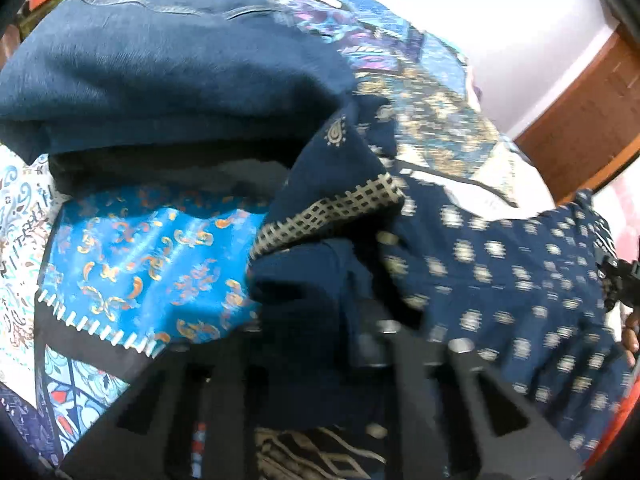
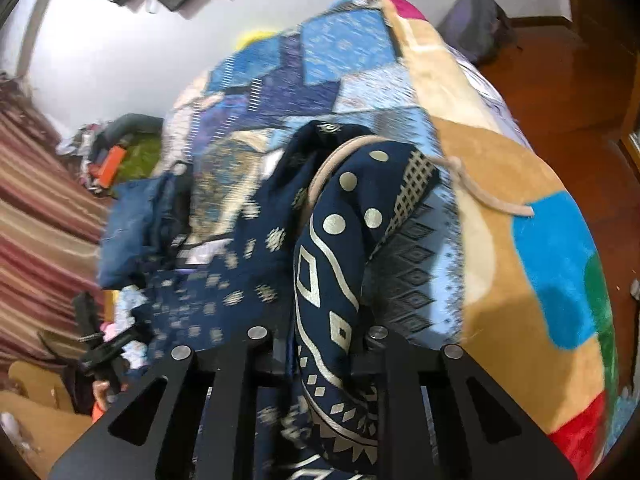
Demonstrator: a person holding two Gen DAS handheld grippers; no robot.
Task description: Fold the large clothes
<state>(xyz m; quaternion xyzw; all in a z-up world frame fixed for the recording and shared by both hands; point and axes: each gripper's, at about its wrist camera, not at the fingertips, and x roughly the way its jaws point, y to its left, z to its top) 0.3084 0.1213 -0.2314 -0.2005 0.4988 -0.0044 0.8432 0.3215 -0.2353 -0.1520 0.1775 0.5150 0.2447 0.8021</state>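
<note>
The navy printed garment (image 2: 328, 240) lies on the bed (image 2: 500, 208), on top of the patchwork bedspread (image 2: 320, 52), beside a pile of folded clothes with jeans (image 1: 160, 60) on top and a bright blue cloth (image 1: 152, 260) below.

The right hand-held gripper (image 2: 326, 356) is closed narrow on a bunched fold of the garment — the cloth rises between its jaws in a thick roll. The left hand-held gripper (image 1: 332, 344) is also narrow, and dark navy cloth sits between its jaws, so I judge it pinches another edge, though blur makes this less sure. Probably the two grips are taken at separate points so the garment can be lifted and spread out for folding.

In the right wrist view the garment's long axis runs away from the gripper, toward the far end of the bed.
</note>
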